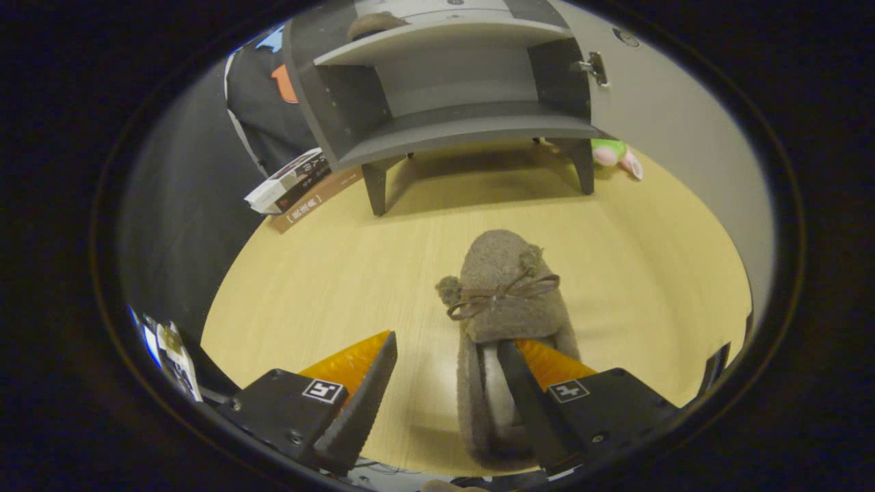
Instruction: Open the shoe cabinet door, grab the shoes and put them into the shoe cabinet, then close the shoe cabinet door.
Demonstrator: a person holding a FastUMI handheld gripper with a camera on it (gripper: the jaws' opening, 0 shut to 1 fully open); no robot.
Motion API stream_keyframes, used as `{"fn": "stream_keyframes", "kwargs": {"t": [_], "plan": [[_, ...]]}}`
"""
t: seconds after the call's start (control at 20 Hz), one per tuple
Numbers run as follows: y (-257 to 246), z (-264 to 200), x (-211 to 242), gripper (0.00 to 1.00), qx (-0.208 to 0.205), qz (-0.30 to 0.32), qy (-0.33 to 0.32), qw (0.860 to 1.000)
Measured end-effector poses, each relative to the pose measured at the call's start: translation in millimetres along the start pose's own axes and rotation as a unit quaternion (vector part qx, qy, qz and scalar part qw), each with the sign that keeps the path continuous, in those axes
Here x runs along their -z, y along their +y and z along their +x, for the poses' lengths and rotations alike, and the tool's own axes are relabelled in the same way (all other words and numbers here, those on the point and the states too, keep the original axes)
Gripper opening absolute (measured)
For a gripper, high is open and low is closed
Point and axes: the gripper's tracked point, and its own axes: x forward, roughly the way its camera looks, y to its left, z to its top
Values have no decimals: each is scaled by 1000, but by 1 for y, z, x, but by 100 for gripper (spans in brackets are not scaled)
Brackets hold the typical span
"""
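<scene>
A fuzzy brown slipper (502, 273) with a bow lies on the light wooden surface (328, 287), toe pointing toward the grey shoe cabinet (451, 89). The cabinet stands beyond it on short legs, its door (656, 102) swung wide to the right and its lower shelf (465, 126) bare. A second brown shoe (372, 24) rests on the upper shelf. My gripper (449, 340) is open at the slipper's heel end. Its right finger dips into the slipper's opening and its left finger stands outside the slipper's left wall, so that wall lies between them.
A stack of books (301, 184) leans on the floor beside the cabinet's left leg. A pink and green plush toy (615, 154) lies by the right leg, under the open door. Wooden surface stretches between slipper and cabinet.
</scene>
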Motion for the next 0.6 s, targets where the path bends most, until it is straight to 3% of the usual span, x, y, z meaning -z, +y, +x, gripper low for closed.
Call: {"fn": "stream_keyframes", "kwargs": {"t": [0.25, 0.4, 0.5, 0.6], "plan": [[-4, 19, -21, 91, -1, 2, -5, 1000], [-28, 17, -24, 45, 12, 19, 0, 1000], [-27, 12, -24, 14, -7, 28, 14, 999], [-21, 8, -33, 9, -20, 25, 8, 999]]}}
